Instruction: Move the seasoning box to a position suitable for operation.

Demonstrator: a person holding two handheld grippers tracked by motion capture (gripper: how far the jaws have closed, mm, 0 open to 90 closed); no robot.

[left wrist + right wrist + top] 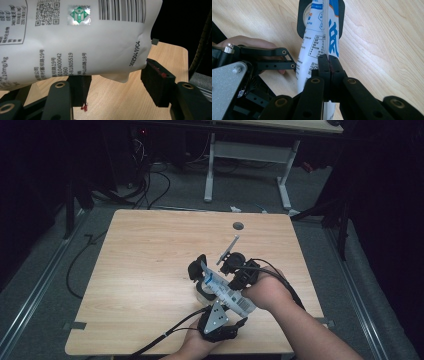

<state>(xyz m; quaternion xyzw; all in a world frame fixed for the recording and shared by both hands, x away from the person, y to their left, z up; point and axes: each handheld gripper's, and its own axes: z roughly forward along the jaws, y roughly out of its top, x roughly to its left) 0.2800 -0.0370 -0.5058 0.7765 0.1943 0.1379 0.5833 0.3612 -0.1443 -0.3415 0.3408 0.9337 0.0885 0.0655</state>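
Observation:
A white pouch (220, 287) with blue print and a barcode hangs over the table's front middle. My right gripper (227, 281) is shut on it: in the right gripper view the two pads (328, 58) pinch the pouch's (312, 47) thin seam. Its far end reaches over a black-rimmed round container (300, 22), which also shows in the high view (196, 270). My left gripper (231, 309) comes up from below with its jaws wide apart. In the left gripper view the pouch (82, 47) hangs across just beyond its fingertips (117, 80), a corner resting on the right one.
The wooden table (150, 250) has a round cable hole (238, 225) near its far edge. Both forearms enter from the front edge. Cables trail from the grippers. Beyond the table stand a white desk frame (210, 170) and loose cables on the floor.

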